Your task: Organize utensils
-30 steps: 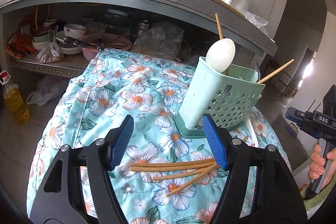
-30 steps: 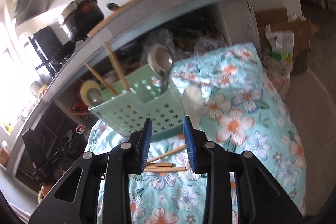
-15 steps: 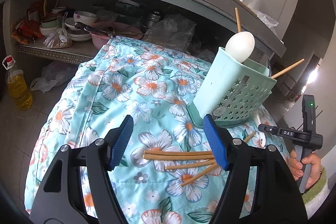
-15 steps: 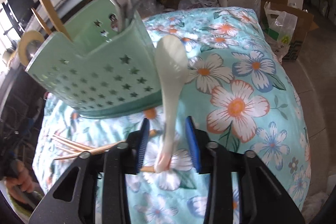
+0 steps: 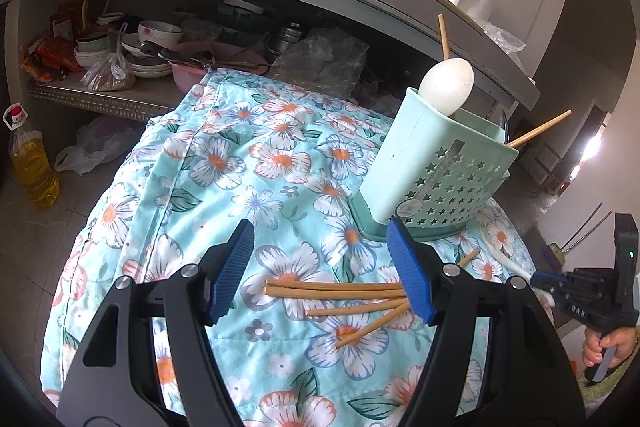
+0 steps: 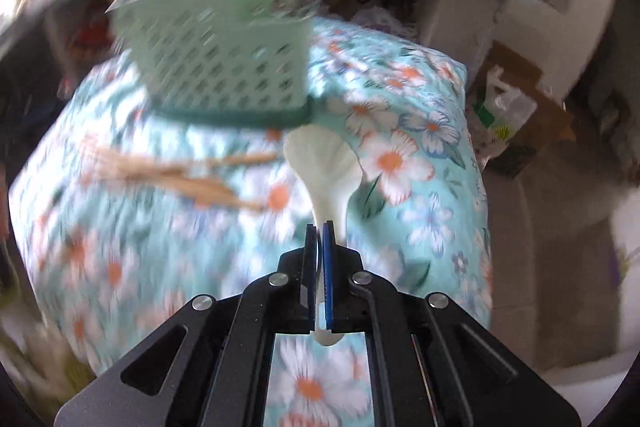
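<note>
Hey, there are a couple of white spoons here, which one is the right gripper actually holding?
The white spoon lying on the floral cloth, its handle pinched in the right gripper. The other white spoon stands bowl-up in the green caddy, untouched.

A: The utensil holder (image 5: 436,163)?
B: Matt mint plastic, star-punched. The chopsticks (image 5: 340,291) look like bare wood.
A: The spoon (image 6: 324,163)?
B: Glossy, smooth white, maybe ceramic. The floral cloth (image 5: 224,163) is soft, quilted, matt.
</note>
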